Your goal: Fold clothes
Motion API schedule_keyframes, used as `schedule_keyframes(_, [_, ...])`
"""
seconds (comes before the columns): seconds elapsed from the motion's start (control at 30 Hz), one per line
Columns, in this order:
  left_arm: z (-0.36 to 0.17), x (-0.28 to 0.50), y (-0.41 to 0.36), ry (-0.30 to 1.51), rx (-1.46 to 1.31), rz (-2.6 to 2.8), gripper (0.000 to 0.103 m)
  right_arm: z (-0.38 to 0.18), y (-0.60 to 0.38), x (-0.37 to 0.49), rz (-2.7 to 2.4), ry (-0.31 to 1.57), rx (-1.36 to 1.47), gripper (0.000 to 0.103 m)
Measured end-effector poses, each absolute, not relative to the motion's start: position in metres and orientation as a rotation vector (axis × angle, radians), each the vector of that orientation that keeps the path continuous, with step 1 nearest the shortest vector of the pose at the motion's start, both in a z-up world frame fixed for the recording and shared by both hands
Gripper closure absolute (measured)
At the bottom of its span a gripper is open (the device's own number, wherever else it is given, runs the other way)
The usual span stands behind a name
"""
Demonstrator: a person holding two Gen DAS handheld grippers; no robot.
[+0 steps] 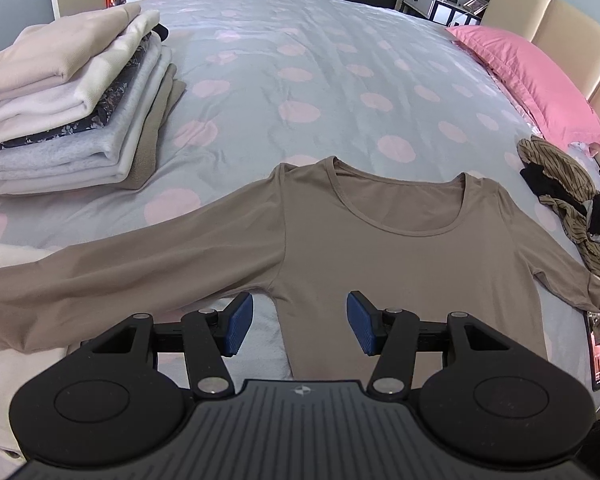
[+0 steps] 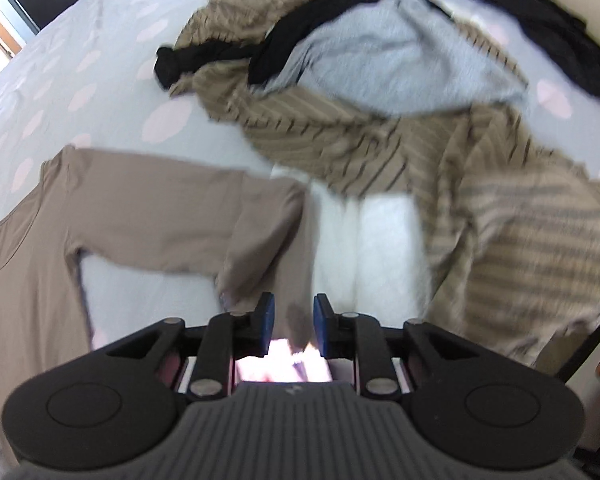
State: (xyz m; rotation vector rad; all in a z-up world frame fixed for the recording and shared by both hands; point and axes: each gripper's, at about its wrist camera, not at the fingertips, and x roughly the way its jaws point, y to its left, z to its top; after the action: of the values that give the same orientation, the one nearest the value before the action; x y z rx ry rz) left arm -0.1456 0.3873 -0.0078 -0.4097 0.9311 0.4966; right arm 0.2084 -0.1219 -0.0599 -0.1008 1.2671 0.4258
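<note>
Taupe fabric fills most of my left view: a long-sleeved top (image 1: 400, 264) lies flat, front up, on the bed (image 1: 300, 60), neckline toward the far side and both sleeves spread out to left and right. My left gripper (image 1: 300, 324) hovers over the near part of the top's body, by the left underarm; its jaws stand wide apart with nothing between them, the blue pads (image 1: 238, 324) clear of the cloth as far as I can see.

My right gripper (image 2: 294, 328) is at the end of the top's right sleeve (image 2: 180, 224). Its jaws are drawn close, with a narrow gap, and a fold of the sleeve cuff sits in that gap; the view is blurred, so I cannot tell whether the pads truly pinch it.

Just right of the sleeve, and far of my right gripper, a heap of unfolded clothes (image 2: 400, 112) lies crumpled: a tan striped garment, a grey piece and a black one twisted across it. At the far left of the bed stands a stack of folded clothes (image 1: 72, 108), well apart from the top. A pink pillow (image 1: 532, 80) lies at the far right against the headboard (image 1: 560, 20). A white cloth (image 2: 364, 248) shows under the sleeve end.
</note>
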Motion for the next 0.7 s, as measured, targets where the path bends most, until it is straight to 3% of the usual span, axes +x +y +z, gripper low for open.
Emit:
schedule_keyframes(0.23, [0.000,-0.152,0.389,0.899,-0.432,0.501,0.052,-0.073,-0.119,0.207,0.411,1.337,-0.100,0.080])
schedule_keyframes(0.3, [0.002,-0.152,0.390,0.891,-0.439,0.504,0.052,-0.077,-0.118,0.207,0.403,1.353,-0.103,0.101])
schedule_keyframes(0.7, [0.006,-0.153,0.392,0.863,-0.500,0.468,0.050,-0.016,-0.135,0.227,0.315,1.235,-0.140,0.101])
